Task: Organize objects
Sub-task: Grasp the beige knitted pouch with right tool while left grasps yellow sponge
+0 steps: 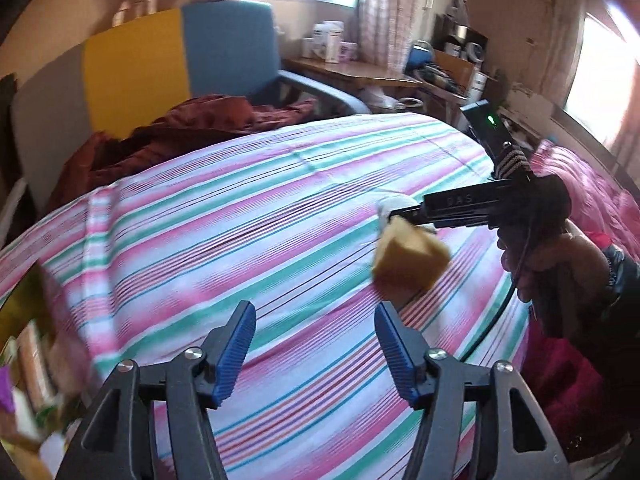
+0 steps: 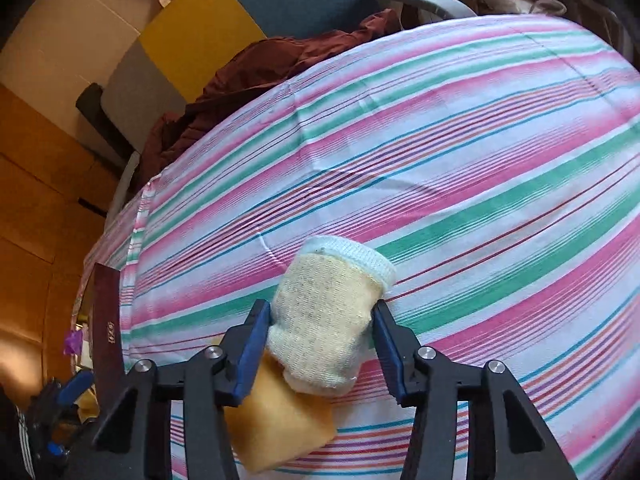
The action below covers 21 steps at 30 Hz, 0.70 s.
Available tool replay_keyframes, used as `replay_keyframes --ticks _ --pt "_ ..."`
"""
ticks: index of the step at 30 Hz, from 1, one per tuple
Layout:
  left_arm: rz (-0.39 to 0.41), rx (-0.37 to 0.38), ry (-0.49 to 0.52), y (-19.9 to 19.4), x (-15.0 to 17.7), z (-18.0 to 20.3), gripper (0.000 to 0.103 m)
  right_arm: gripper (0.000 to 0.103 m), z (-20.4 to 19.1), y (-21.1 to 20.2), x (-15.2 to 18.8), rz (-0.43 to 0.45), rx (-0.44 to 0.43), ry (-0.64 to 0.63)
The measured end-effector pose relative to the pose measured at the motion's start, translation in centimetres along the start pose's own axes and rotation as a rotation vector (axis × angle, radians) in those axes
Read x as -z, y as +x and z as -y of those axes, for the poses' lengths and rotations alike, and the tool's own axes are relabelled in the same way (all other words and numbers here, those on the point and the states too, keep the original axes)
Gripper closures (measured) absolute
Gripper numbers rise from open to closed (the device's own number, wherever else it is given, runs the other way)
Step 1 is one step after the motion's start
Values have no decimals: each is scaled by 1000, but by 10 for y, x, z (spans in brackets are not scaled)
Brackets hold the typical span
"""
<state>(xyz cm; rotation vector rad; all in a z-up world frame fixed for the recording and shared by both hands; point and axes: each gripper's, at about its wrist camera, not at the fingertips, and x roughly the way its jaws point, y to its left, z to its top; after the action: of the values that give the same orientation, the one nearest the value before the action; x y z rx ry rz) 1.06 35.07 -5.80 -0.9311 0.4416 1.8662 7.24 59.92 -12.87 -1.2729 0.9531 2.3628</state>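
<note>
1. My right gripper (image 2: pixel 322 338) is clamped on a cream knitted sock (image 2: pixel 326 316). Both blue pads press its sides, and its white cuff points away over the striped bedsheet (image 2: pixel 460 152). I judge the sideways grip is meant to keep the soft roll bunched for carrying.
2. A yellow sponge block (image 2: pixel 276 420) sits just under the sock, against the inner pad. In the left wrist view it hangs below the right gripper's tip, above the bed. I cannot tell whether it is pinched or merely caught.
3. My left gripper (image 1: pixel 316 350) has its jaws apart with nothing between them. It hovers over bare sheet near the sponge block, probably ready to take or steady it.
4. Open room: the sheet ahead of both grippers is flat and free of things, wide enough for a set-down.
5. Edges: a maroon cloth heap (image 1: pixel 192 124) lines the far side. Blurred clutter (image 1: pixel 36 380) sits past the left edge of the bed. A dark red box (image 2: pixel 107 320) stands at that edge.
</note>
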Motion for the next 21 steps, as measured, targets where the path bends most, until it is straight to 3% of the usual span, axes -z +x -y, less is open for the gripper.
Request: replay_keyframes --ticks 5,11,15,21 --pt "6 86 95 20 -18 28 21 52 8 -29 -4 31 47 -4" --pt "-22 152 191 55 -31 60 16 52 24 -39 -7 47 65 28" --pt "-48 155 219 75 -35 72 14 52 28 -34 -8 31 47 41" --pt "-95 178 196 104 -38 73 18 52 28 -32 -10 27 35 38"
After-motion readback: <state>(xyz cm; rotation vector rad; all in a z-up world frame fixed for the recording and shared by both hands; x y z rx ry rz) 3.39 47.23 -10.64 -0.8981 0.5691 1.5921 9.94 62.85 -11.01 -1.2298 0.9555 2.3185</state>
